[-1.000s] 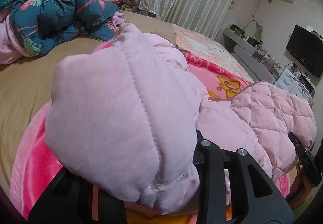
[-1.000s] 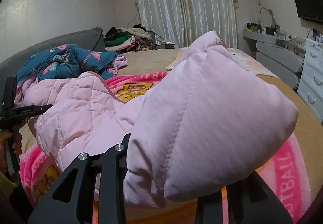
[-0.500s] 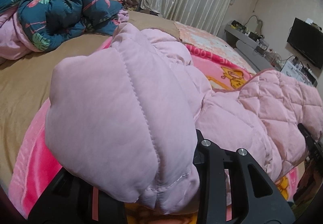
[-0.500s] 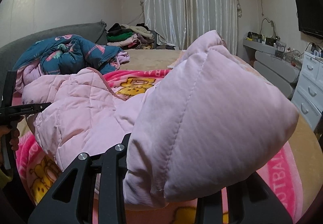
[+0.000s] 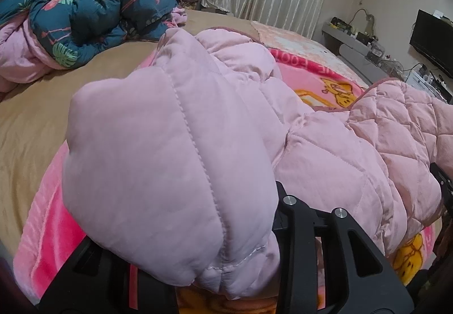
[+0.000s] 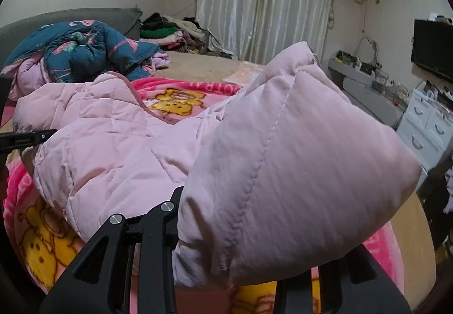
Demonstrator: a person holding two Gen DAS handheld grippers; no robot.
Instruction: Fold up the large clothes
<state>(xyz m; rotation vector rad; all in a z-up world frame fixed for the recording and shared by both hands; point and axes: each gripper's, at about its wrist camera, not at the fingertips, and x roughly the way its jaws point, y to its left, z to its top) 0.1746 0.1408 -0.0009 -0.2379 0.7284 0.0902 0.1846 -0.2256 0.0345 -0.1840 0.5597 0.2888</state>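
A large pale pink quilted coat (image 5: 325, 149) lies spread on the pink cartoon blanket (image 5: 334, 84) on the bed. My left gripper (image 5: 226, 280) is shut on a puffy end of the coat (image 5: 158, 172), which bulges over the jaws and hides the fingertips. My right gripper (image 6: 235, 271) is shut on the other puffy end of the coat (image 6: 297, 172), lifted above the blanket (image 6: 175, 98). The coat body (image 6: 107, 149) stretches between the two grippers. The other gripper's tip shows at the left edge of the right wrist view (image 6: 25, 138).
A dark blue floral duvet (image 5: 85, 16) is bunched at the bed's far left, also in the right wrist view (image 6: 85, 53). A clothes pile (image 6: 170, 31) sits by the curtain. A grey shelf (image 6: 365, 87), white drawers (image 6: 424, 127) and a TV (image 6: 433, 47) stand right.
Both grippers have moved forward over the bed with the coat ends in them. The coat body has shifted further across the blanket.
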